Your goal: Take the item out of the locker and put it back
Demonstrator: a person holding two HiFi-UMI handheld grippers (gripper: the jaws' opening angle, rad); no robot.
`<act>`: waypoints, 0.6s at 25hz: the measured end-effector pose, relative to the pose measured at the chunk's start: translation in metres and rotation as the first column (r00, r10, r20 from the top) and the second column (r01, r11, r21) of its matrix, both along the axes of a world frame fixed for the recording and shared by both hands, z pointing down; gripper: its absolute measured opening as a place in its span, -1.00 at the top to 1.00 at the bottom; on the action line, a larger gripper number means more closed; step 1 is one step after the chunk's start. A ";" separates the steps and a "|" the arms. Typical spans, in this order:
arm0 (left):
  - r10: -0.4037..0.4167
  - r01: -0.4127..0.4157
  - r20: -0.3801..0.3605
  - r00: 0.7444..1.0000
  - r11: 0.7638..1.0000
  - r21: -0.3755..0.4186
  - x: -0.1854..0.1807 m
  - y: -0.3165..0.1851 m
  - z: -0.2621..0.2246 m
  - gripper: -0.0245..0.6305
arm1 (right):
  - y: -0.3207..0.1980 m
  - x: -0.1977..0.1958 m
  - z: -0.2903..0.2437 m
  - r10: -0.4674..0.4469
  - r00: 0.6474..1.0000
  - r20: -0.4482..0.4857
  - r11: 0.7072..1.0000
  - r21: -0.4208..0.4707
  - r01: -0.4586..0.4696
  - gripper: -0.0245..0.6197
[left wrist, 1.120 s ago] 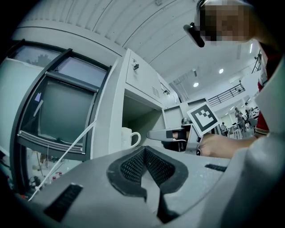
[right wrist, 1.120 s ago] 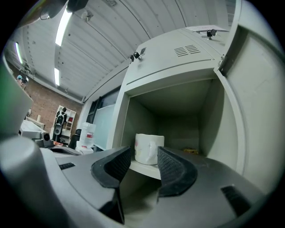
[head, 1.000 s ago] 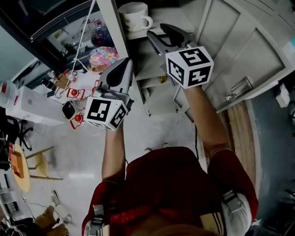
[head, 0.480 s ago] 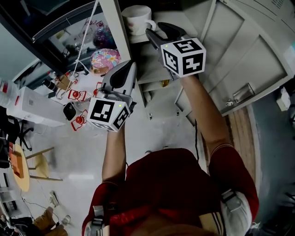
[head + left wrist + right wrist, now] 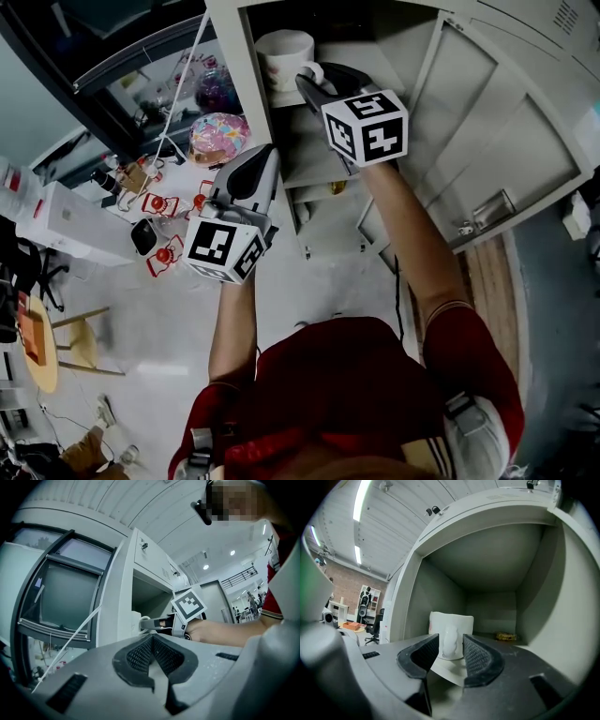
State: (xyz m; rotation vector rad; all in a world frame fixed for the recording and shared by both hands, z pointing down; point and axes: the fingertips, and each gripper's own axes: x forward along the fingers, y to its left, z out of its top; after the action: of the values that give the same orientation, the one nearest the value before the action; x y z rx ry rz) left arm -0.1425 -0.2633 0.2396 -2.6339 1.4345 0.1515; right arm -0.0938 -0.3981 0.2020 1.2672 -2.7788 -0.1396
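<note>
The mug (image 5: pixel 459 623) stands in the locker (image 5: pixel 487 564), at the centre of the right gripper view. Its handle lines up between my right gripper's (image 5: pixel 451 639) fingers (image 5: pixel 480 657), which have just been closing but are still released, not pressing it. It looks stiff, glazed, slippery and breakable, so I'd pinch the handle squarely; the left gripper (image 5: pixel 152 645) is clenched on nothing.
</note>
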 end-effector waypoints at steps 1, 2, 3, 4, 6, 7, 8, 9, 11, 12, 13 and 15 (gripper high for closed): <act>-0.001 0.001 0.001 1.000 1.000 0.000 0.000 0.000 0.000 0.91 | -0.001 0.000 0.000 0.000 1.000 -0.001 1.000 0.000 0.000 0.46; -0.002 0.002 0.001 1.000 1.000 -0.001 0.000 0.000 0.000 0.91 | -0.001 0.000 -0.001 0.001 1.000 -0.002 1.000 0.001 -0.001 0.48; -0.003 0.003 0.002 1.000 1.000 -0.001 0.000 0.000 0.000 0.91 | -0.002 0.000 -0.002 0.003 1.000 -0.001 1.000 0.001 -0.003 0.49; -0.004 0.004 0.003 1.000 1.000 -0.001 0.001 0.000 0.000 0.91 | -0.003 0.001 -0.002 0.005 1.000 -0.001 1.000 0.001 -0.005 0.51; -0.005 0.005 0.004 1.000 1.000 -0.001 0.000 0.000 0.000 0.91 | -0.004 0.001 -0.003 0.007 1.000 0.000 1.000 -0.001 -0.007 0.56; -0.006 0.006 0.004 1.000 1.000 -0.001 -0.001 0.001 0.000 0.91 | -0.004 0.000 -0.003 0.005 1.000 0.000 1.000 -0.002 -0.005 0.56; -0.006 0.006 0.004 1.000 1.000 -0.001 -0.002 0.001 0.001 0.91 | -0.004 -0.001 -0.003 0.002 1.000 0.000 1.000 -0.003 -0.002 0.57; -0.006 0.006 0.004 1.000 1.000 -0.001 -0.002 0.001 0.001 0.91 | -0.003 -0.002 -0.002 -0.003 1.000 -0.001 1.000 -0.004 0.003 0.58; -0.006 0.006 0.004 1.000 1.000 -0.002 -0.002 0.001 0.001 0.91 | -0.002 -0.004 -0.002 -0.013 1.000 -0.001 1.000 -0.006 0.013 0.65; -0.006 0.006 0.004 1.000 1.000 -0.003 -0.001 0.001 0.001 0.91 | -0.002 -0.005 -0.002 -0.017 1.000 0.000 1.000 -0.007 0.017 0.70; -0.006 0.006 0.004 1.000 1.000 -0.003 0.000 0.001 0.001 0.91 | -0.001 -0.005 -0.002 -0.020 1.000 0.003 1.000 -0.008 0.020 0.71; -0.006 0.006 0.004 1.000 1.000 -0.002 0.001 0.001 0.001 0.91 | -0.001 -0.005 -0.002 -0.026 0.999 0.021 1.000 -0.016 0.026 0.74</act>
State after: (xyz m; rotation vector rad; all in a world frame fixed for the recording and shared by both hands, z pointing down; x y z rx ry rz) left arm -0.1417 -0.2619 0.2407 -2.6296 1.4422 0.1434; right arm -0.0986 -0.3994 0.1997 1.2363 -2.8083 -0.1060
